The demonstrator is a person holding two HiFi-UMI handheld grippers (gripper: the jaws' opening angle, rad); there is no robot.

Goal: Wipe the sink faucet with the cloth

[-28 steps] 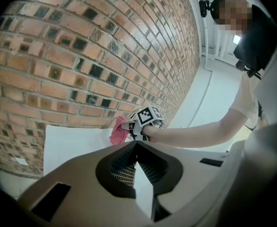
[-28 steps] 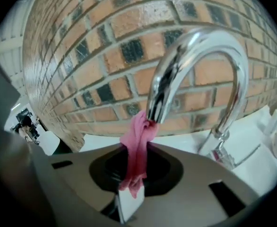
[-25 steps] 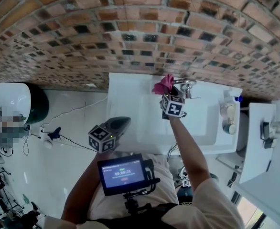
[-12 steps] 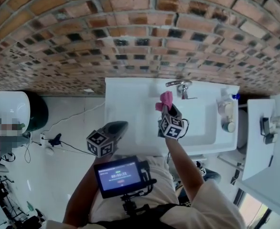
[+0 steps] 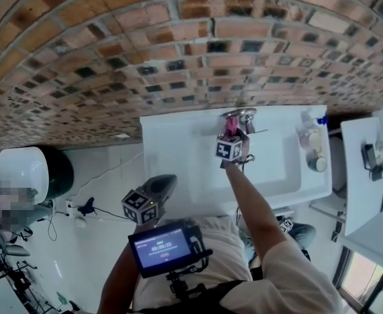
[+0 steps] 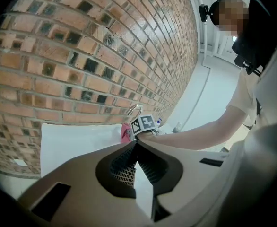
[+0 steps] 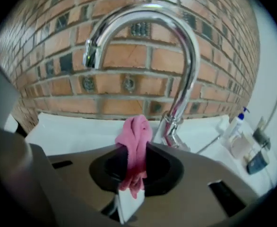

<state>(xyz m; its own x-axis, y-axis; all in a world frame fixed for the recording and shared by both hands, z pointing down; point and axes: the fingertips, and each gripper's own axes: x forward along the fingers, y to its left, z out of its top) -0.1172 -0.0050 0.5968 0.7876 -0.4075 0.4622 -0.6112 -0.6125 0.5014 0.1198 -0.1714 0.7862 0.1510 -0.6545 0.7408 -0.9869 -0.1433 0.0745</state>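
Observation:
A curved chrome faucet [image 7: 176,60] rises at the back of the white sink [image 5: 178,142], against the brick wall; it also shows in the head view as the faucet [image 5: 242,116]. My right gripper [image 7: 134,171] is shut on a pink cloth [image 7: 136,138] that sticks up between its jaws, close to the faucet's base and just left of it. In the head view the right gripper [image 5: 233,140] is right in front of the faucet with the cloth [image 5: 231,127] at its tip. My left gripper [image 5: 167,183] hangs shut and empty at the sink's front left edge, and the left gripper [image 6: 136,148] looks toward the right one.
A soap pump bottle [image 7: 237,122] and small items stand on the sink's right rim. A second white basin [image 5: 368,169] is further right. A white toilet [image 5: 21,165] and cables lie on the floor at left.
The right gripper drew back from the faucet toward the basin with the cloth, then moved forward to the faucet again. The left gripper stayed in place.

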